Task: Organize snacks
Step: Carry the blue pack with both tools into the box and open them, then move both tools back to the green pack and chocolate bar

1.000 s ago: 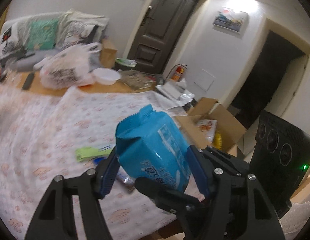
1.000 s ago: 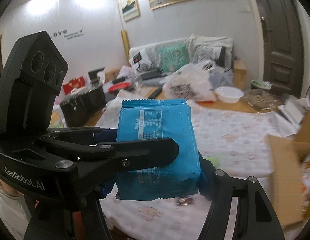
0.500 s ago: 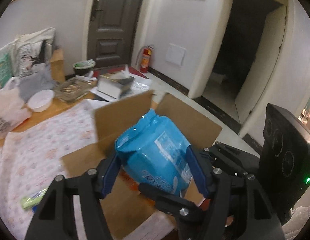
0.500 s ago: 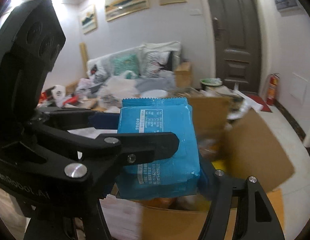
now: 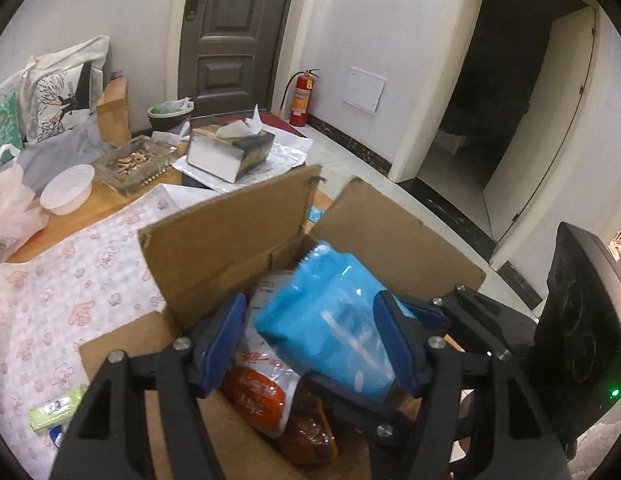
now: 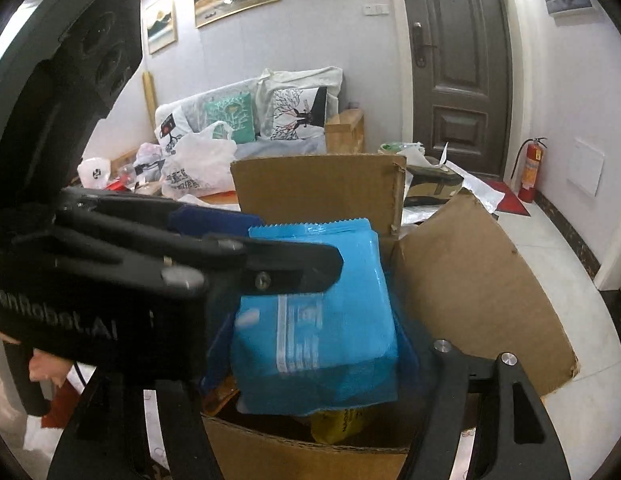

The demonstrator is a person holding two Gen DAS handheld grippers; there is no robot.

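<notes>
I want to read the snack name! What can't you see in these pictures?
Writing on the blue bag: blurred in both views.
Bottom of the cardboard box: hidden by snack packets, both views.
Whether the right claw grips the bag: right wrist view, the left claw covers it.

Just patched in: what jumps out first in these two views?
A bright blue snack bag sits between the left gripper's fingers, above an open cardboard box that already holds an orange-and-white packet. Behind the box, a red fire extinguisher stands beside the dark door.
</notes>
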